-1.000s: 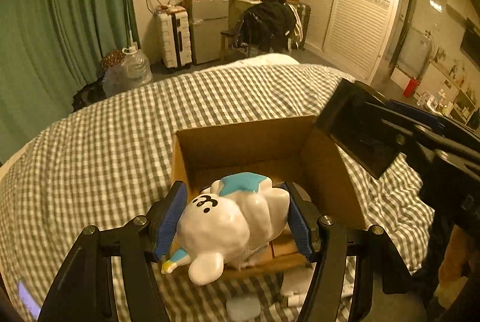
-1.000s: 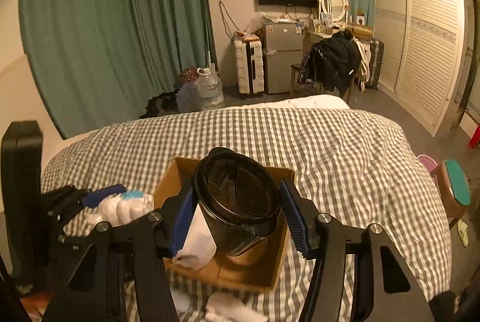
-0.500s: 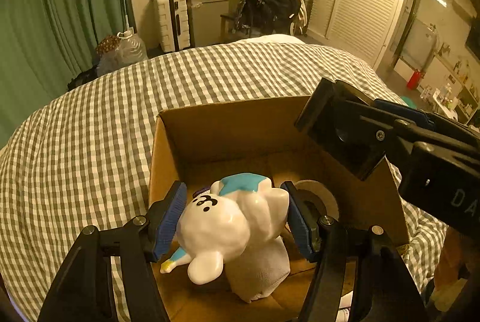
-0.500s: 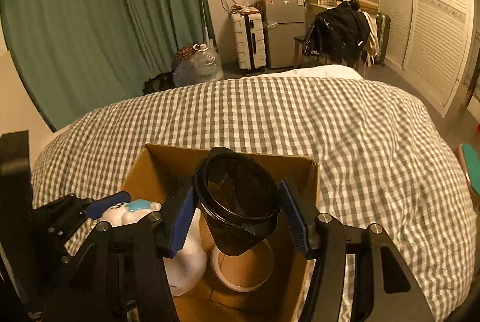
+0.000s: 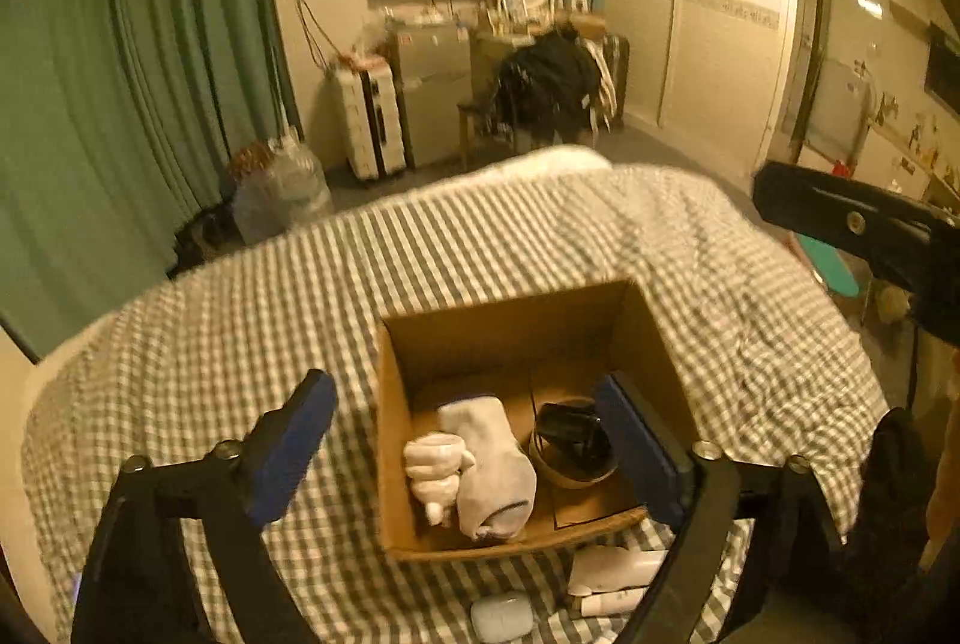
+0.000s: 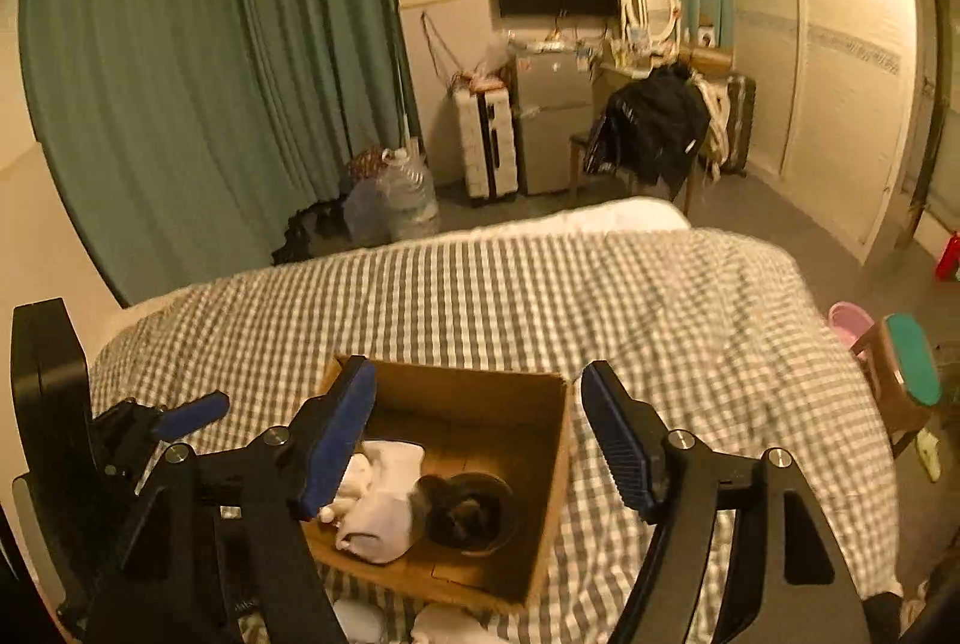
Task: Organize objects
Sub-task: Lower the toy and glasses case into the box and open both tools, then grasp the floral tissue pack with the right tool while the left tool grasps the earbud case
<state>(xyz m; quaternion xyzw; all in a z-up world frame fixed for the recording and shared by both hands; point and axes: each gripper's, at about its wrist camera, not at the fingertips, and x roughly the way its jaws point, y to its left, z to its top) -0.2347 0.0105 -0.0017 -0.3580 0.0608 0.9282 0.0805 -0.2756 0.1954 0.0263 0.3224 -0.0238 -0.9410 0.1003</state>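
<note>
The left gripper (image 5: 471, 440) is seen with its jaws spread wide and nothing between them, held above the near left part of the cardboard box (image 5: 393, 464). The right gripper (image 6: 480, 440) is likewise spread wide and empty over the same box (image 6: 555, 458), which sits on the checked bedcover (image 6: 540, 296).

Inside the box, a white toy figure (image 5: 435, 470) lies against the left wall, partly covered by a white sock (image 5: 489, 464); its face cannot be made out. To the right a dark cup (image 5: 570, 434) rests in a tape ring (image 5: 564, 479), partly hidden behind the right finger pad.

In front of the box, pale bottles (image 5: 612, 569) and a small pale case (image 5: 501, 617) are seen on the cover, cut off by the gripper frame and blurred.
</note>
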